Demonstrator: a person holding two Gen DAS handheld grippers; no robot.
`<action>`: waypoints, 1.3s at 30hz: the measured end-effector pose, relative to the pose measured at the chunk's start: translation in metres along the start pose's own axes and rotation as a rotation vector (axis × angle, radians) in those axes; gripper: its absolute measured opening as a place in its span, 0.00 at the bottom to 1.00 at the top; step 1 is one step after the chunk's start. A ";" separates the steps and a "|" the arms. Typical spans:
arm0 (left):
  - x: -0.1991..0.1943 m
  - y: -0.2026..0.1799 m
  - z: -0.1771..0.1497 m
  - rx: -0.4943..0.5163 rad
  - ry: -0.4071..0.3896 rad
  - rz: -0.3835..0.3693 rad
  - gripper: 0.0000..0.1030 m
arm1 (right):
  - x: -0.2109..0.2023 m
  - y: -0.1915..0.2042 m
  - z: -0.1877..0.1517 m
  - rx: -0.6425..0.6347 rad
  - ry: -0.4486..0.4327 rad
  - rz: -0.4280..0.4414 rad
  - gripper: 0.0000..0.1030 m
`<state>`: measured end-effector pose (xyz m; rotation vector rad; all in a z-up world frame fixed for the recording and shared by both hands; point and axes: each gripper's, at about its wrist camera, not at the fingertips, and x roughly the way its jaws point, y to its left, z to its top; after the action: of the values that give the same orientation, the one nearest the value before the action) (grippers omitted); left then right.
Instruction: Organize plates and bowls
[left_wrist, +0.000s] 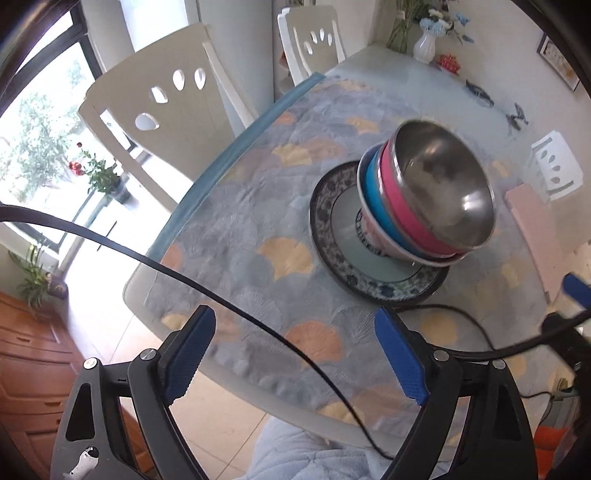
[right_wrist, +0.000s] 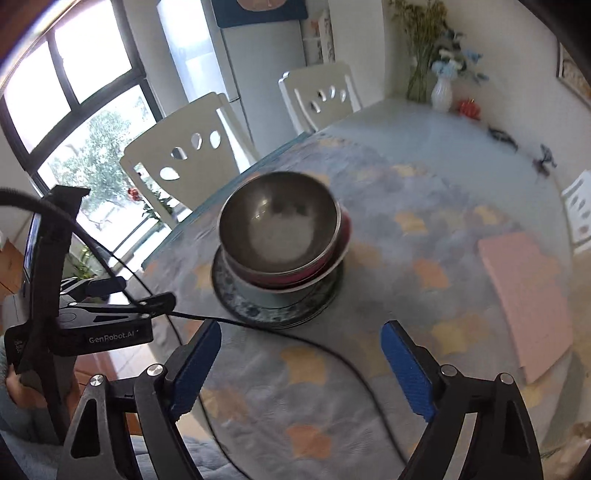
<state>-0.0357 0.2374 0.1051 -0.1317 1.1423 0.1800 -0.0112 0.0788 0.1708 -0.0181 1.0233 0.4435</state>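
Left gripper (left_wrist: 295, 356) agape, right gripper (right_wrist: 301, 363) agape, bowls (left_wrist: 432, 195) stacked on plate (left_wrist: 332, 236)

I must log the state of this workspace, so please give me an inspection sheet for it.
Surface: table under a shell-pattern cloth.
Job's things: steel bowl nested on a pink bowl, blue bowl and white bowl, all on the patterned plate.
Clutter: pink mat.
Grippers: left gripper and right gripper open, holding nothing.
Cables: black cable lying across the cloth.
Surroundings: chairs, vase of flowers, window.
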 end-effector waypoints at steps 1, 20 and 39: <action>-0.001 0.001 0.001 -0.002 -0.006 -0.005 0.85 | 0.002 -0.001 0.000 0.007 0.003 0.001 0.85; 0.004 -0.005 0.003 -0.006 0.020 -0.086 0.85 | 0.015 -0.010 -0.005 0.098 0.061 -0.010 0.85; -0.001 -0.026 -0.002 0.039 0.013 -0.106 0.85 | 0.023 -0.020 -0.009 0.139 0.071 0.027 0.85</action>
<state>-0.0320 0.2118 0.1053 -0.1590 1.1482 0.0631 -0.0006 0.0667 0.1433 0.1055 1.1233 0.3979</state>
